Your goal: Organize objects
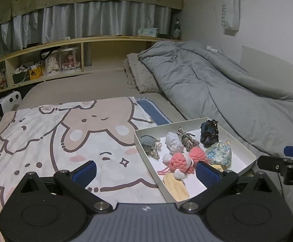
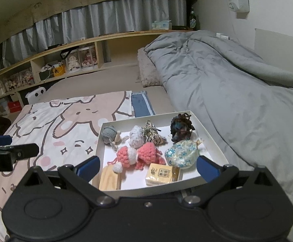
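Note:
A white shallow box [image 1: 245, 147] [image 2: 213, 139] lies on the bed and holds several small items: a grey crochet piece [image 2: 109, 134], a white yarn ball [image 2: 136, 138], a striped cord bundle [image 2: 152, 134], a dark fuzzy lump [image 2: 180, 130], a blue floral pouch [image 2: 179, 154], pink crochet toys [image 2: 140, 155], a wooden block [image 2: 109, 180] and a small yellow packet [image 2: 159, 174]. My left gripper [image 1: 145, 173] is open over the box's near left edge. Just before the box's near wall, my right gripper [image 2: 147, 169] stands open and empty.
The box rests on a cartoon-print blanket [image 1: 65, 133] over the mattress. A rumpled grey duvet [image 1: 217, 84] fills the right side, close to the box. A wooden shelf [image 1: 45, 60] with figures runs along the far wall under curtains.

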A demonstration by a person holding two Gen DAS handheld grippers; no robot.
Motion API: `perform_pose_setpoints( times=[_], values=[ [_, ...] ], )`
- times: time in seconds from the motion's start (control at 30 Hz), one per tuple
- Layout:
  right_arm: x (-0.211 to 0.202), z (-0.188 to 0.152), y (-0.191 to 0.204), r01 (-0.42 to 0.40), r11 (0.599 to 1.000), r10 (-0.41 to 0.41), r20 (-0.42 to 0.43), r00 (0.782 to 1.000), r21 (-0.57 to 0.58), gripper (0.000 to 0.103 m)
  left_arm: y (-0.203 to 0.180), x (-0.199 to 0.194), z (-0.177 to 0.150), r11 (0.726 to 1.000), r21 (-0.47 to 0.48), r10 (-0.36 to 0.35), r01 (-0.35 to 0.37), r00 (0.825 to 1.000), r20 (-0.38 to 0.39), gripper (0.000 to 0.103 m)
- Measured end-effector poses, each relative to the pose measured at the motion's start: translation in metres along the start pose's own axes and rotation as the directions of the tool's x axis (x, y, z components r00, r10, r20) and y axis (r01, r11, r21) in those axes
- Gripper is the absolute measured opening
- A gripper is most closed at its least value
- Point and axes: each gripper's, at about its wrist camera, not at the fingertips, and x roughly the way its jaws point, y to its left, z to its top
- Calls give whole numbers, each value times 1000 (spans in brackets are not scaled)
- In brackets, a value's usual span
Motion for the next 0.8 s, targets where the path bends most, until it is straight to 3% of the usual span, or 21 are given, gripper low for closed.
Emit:
perform_pose_setpoints(
  times=[0.3, 0.8],
  values=[
    [-6, -11, 3, 14, 1000, -14, -5, 1000, 15, 103, 2, 2, -12, 997, 49, 53, -52, 998, -23, 103],
    [-5, -22, 1, 50, 998, -49, -19, 999, 46, 103, 10, -4, -16, 1000, 14, 9, -9, 999, -51, 103]
  ],
)
